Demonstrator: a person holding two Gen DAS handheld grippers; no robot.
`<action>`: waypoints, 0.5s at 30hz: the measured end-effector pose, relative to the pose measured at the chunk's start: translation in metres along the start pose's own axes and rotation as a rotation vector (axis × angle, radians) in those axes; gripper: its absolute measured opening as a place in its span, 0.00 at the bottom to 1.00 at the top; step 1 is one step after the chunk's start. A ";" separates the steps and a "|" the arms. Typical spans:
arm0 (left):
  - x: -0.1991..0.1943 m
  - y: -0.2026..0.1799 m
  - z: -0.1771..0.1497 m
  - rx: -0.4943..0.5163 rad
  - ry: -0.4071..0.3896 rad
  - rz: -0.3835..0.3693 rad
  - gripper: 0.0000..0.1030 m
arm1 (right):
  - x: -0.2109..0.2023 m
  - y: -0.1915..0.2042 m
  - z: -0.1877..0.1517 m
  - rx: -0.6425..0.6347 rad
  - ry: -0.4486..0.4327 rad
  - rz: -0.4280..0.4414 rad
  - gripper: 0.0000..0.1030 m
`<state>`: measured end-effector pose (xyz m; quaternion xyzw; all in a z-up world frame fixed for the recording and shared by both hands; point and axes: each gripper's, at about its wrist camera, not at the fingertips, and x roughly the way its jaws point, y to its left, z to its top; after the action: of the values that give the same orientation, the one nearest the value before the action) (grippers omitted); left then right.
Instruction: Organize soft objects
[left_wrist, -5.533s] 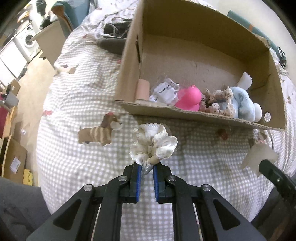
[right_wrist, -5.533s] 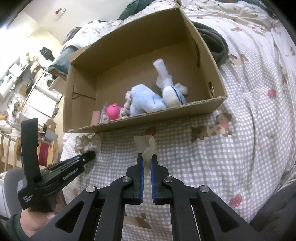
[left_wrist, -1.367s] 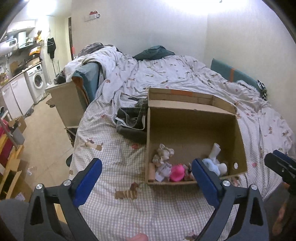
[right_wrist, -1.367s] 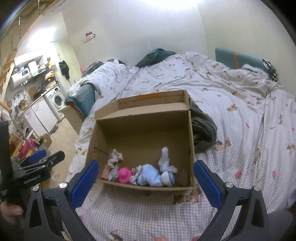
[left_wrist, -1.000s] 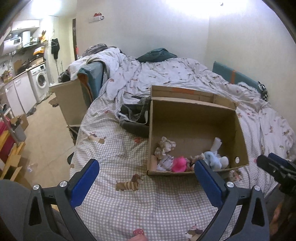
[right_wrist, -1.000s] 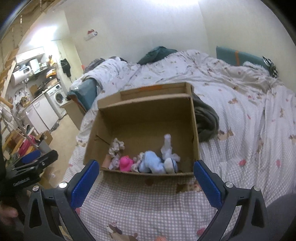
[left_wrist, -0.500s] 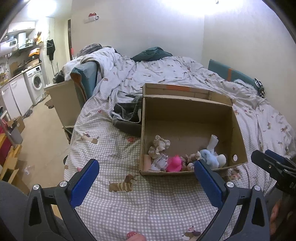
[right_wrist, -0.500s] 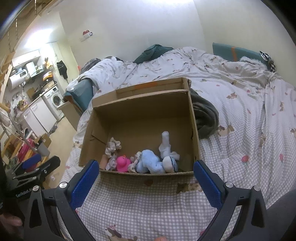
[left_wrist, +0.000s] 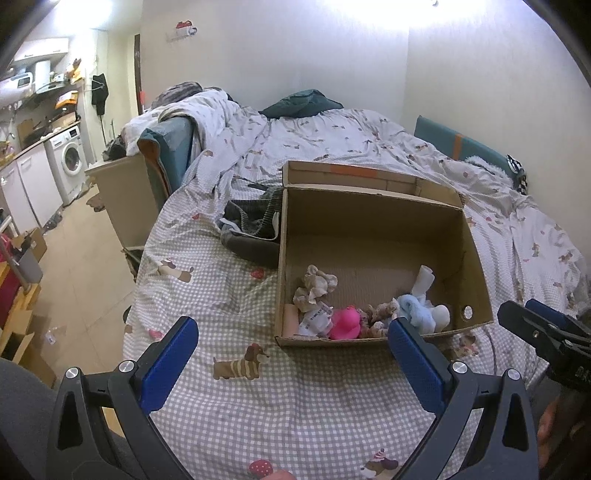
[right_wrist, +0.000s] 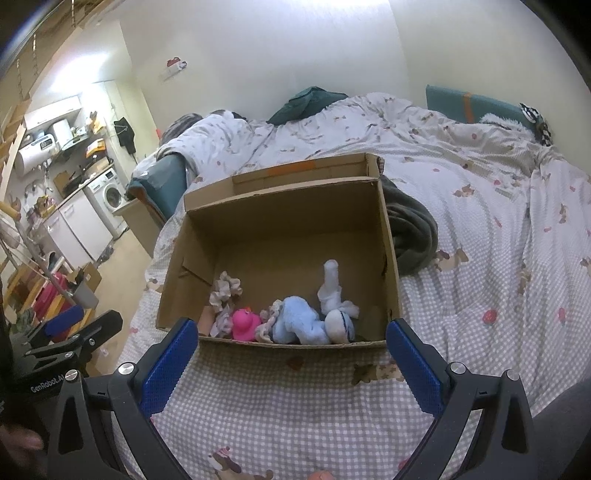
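Cardboard box (right_wrist: 388, 236) of soft toys (right_wrist: 295, 321) before us on the bed (right_wrist: 480, 258), our left tongs (left_wrist: 291, 354) and right tongs (right_wrist: 291, 350) both spread wide, empty.

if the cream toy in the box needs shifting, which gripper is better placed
Probably left. The cream toy lies at the box's left end; the open left gripper faces that end, while the open right gripper faces mid-box.

Both wrist cameras look down from above the bed's foot, sharing the cardboard box (left_wrist: 373, 236).

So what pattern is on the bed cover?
Small grey-and-white checks on the bed cover with cartoon dachshunds; clearest in the left wrist view.
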<state>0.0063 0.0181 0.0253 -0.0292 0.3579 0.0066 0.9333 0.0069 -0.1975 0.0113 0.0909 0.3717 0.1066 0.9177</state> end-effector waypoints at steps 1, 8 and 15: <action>0.000 0.000 0.000 0.001 0.000 -0.003 1.00 | 0.000 -0.001 0.000 0.002 0.002 -0.003 1.00; 0.001 -0.003 -0.002 0.012 0.001 -0.014 1.00 | 0.002 -0.003 0.000 0.016 0.010 -0.004 1.00; 0.001 0.000 -0.003 -0.003 0.006 -0.013 1.00 | 0.003 -0.003 0.000 0.014 0.010 -0.005 1.00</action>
<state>0.0053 0.0178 0.0223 -0.0329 0.3605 0.0010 0.9322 0.0091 -0.1995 0.0087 0.0958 0.3774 0.1022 0.9154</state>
